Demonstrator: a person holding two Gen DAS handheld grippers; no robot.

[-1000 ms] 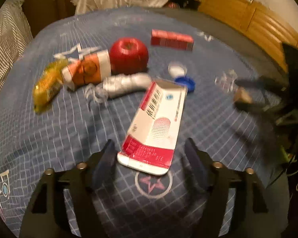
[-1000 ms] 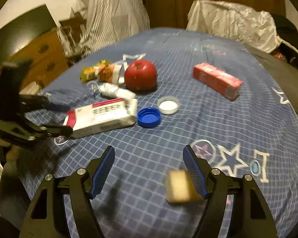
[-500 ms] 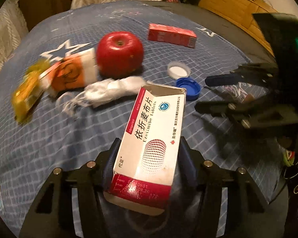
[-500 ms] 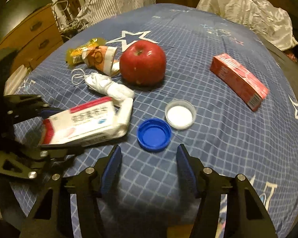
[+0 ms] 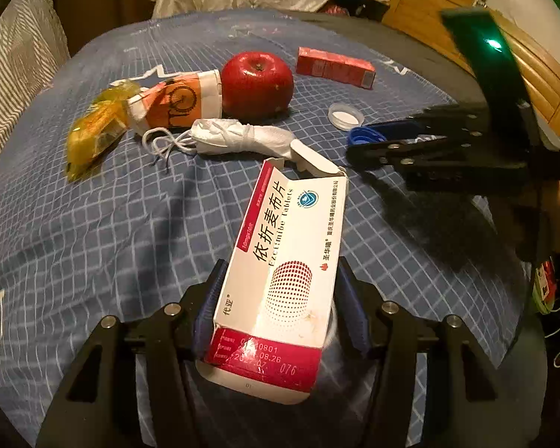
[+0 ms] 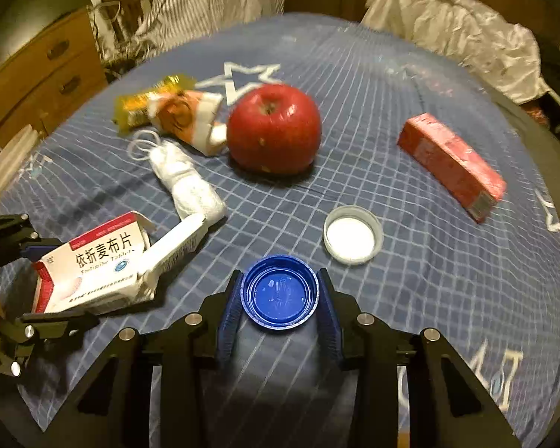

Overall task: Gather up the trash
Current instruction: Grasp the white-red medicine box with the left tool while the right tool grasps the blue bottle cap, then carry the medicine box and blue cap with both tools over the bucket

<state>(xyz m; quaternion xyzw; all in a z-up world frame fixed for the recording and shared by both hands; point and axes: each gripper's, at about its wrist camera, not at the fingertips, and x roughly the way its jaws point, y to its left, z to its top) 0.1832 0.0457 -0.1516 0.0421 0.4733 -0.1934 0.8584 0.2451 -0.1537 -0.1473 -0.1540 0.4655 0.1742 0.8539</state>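
Note:
My left gripper is shut on a white and red medicine box with an open end flap; the box also shows in the right wrist view. My right gripper has a finger on each side of a blue bottle cap lying on the blue checked bedspread; the pads sit against the cap's rim. A white cap, a rolled white face mask, an orange and white wrapper and a yellow wrapper lie beyond.
A red apple sits mid-bed and a red carton lies right of it. A wooden dresser stands to the left, crumpled pale fabric at the far edge. The right gripper shows in the left wrist view.
My left gripper has closed on the medicine box and lifted its near end. My right gripper has moved forward and down and closed in around the blue cap.

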